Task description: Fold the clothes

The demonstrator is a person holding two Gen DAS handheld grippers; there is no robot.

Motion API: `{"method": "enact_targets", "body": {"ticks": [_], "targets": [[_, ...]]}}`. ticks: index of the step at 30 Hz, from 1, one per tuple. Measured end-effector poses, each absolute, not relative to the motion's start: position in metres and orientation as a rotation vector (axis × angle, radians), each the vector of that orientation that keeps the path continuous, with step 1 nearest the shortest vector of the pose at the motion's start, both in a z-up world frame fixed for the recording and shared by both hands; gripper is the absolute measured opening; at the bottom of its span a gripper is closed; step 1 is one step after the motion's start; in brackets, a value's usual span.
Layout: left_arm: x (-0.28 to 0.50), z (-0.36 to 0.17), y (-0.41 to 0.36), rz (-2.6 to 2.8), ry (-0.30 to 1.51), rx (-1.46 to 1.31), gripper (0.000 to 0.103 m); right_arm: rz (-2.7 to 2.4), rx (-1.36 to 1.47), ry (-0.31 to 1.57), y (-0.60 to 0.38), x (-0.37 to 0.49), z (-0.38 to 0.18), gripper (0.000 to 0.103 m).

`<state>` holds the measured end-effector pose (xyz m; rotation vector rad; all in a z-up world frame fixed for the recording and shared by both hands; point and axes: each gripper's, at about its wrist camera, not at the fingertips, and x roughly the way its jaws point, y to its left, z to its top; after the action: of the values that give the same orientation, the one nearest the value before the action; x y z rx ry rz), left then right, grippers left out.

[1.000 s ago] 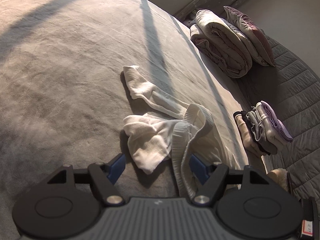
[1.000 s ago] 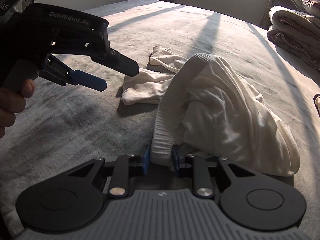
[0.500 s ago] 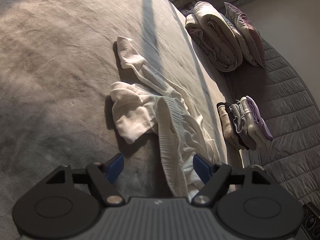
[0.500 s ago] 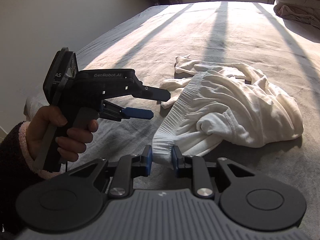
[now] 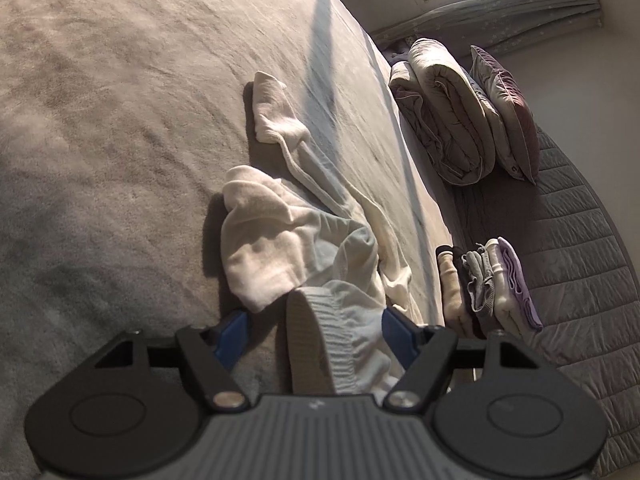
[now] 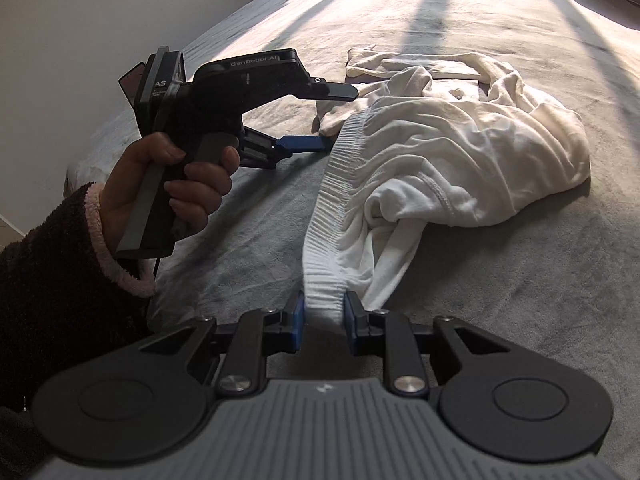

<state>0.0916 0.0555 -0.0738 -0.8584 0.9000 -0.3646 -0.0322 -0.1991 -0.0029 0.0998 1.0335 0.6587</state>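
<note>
bed (image 6: pixel 500 288) carried everything; grey plush cover, sun stripes across it. white trousers (image 6: pixel 472 148) lay crumpled on it, ahead of both tools, legs trailing away from the right tool, one cuff farthest out. ribbed waistband (image 6: pixel 332 200) ran as a long strip from the right tool forward and left toward the left tool; that line was the axis any coming move would turn on.

right tool (image 6: pixel 323 314): narrow, clamped on the near end of the waistband. left tool (image 5: pixel 314 330): wide, jaws straddling the waistband's other stretch, not yet closed on it. a hand (image 6: pixel 172 184) held it by the grip.

well right of the left tool: a stack of folded clothes (image 5: pixel 488 284); beyond it a rolled duvet (image 5: pixel 444 112) and a pillow (image 5: pixel 508 108). nothing lay between either tool and the band.

judgement: trousers unfolded, bunched; waistband needed spreading flat.
</note>
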Motion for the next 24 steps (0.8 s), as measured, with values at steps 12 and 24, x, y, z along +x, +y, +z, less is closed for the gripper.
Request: {"method": "enact_targets", "body": {"ticks": [12, 24], "targets": [[0.093, -0.089, 0.048, -0.375, 0.836, -0.86, 0.033, 0.704, 0.077, 0.98, -0.199, -0.038, 0.002, 0.039], [0.085, -0.073, 0.049, -0.325, 0.828, -0.851, 0.002, 0.64, -0.26, 0.982, -0.149, -0.045, -0.025, 0.024]]}}
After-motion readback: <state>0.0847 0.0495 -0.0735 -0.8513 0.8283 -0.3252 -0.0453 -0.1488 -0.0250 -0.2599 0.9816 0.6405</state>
